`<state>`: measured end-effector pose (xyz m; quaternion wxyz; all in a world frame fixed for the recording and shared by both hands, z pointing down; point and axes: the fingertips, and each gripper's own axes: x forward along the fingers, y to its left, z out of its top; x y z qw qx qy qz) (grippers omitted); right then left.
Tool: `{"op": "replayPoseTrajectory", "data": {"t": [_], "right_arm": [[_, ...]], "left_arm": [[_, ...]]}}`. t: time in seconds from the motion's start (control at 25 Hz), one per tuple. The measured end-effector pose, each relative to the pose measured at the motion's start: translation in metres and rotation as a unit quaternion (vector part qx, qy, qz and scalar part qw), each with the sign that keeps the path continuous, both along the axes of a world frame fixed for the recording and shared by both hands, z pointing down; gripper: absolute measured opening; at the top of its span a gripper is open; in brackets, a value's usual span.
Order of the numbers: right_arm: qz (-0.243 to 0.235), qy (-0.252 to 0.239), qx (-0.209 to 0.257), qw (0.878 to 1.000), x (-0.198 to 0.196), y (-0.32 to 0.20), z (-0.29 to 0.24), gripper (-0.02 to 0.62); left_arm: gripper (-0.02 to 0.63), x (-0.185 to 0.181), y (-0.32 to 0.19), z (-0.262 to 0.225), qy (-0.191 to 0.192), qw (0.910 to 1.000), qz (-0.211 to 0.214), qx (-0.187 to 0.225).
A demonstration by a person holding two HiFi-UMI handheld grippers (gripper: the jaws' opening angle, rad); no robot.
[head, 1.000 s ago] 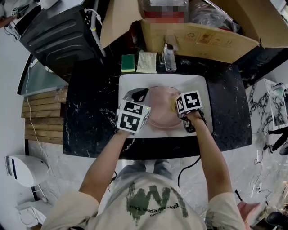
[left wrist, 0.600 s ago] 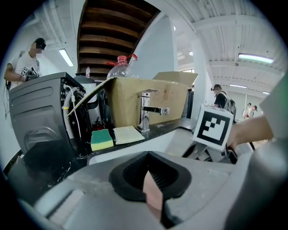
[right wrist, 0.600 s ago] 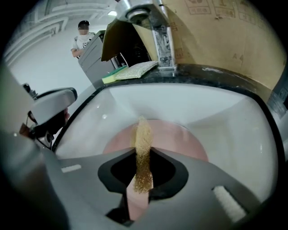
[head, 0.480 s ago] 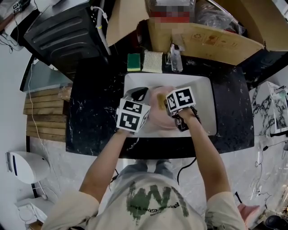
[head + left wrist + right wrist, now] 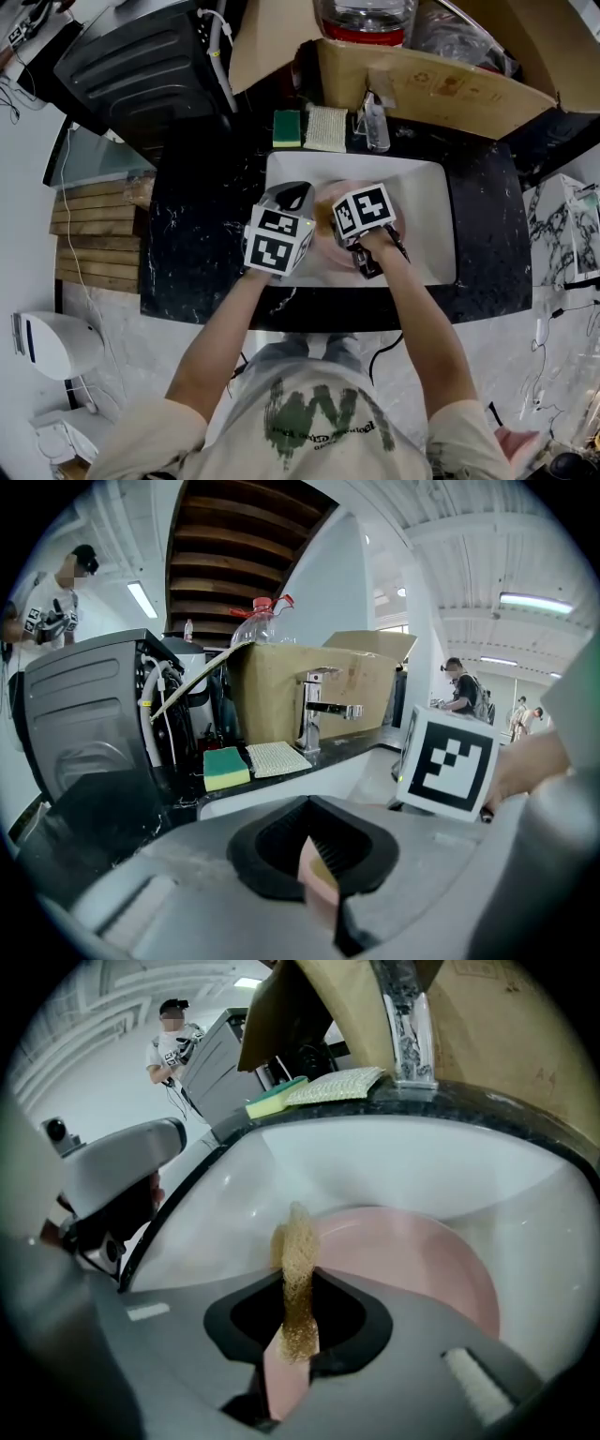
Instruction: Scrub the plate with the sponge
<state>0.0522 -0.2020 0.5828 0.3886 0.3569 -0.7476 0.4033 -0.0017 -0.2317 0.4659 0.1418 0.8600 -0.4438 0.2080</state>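
Sink: white, in black bench
Left claw: pinching pink plate rim, 9 o'clock
Right claw: clamped on tan sponge

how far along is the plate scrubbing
Done: the left gripper is shut on the rim of the pink plate in the white sink, and the right gripper is shut on the tan sponge. In hand: sponge at the plate's face. Left: more scrubbing, probably; no suds show, and cleanliness can't be judged.
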Motion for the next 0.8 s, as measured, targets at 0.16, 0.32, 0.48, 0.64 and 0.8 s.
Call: {"op": "replayPoseTrajectory", "data": {"t": [0.16,0.32,0.48,0.64,0.8], "right_arm": [[-0.003,0.004,-0.009,1.000,-0.004,0.003,0.007,0.063],[-0.003,0.004,-0.021,1.000,-0.005,0.008,0.013,0.063],[-0.011,0.009,-0.032,0.999,-0.004,0.014,0.019,0.063],[-0.018,0.015,-0.038,0.999,0.000,0.018,0.022,0.063],[-0.027,0.018,-0.048,0.998,0.003,0.023,0.025,0.063]], "left_arm": [[0.002,-0.002,-0.001,0.001,0.001,1.0000,0.000,-0.001],[0.002,-0.004,-0.001,0.001,0.004,1.0000,-0.004,-0.002],[0.002,-0.005,-0.001,0.002,0.004,1.0000,-0.003,-0.001],[0.002,-0.004,-0.002,0.000,0.001,1.0000,0.002,0.009],[0.002,-0.002,-0.002,0.001,0.000,1.0000,0.003,0.008]]}}
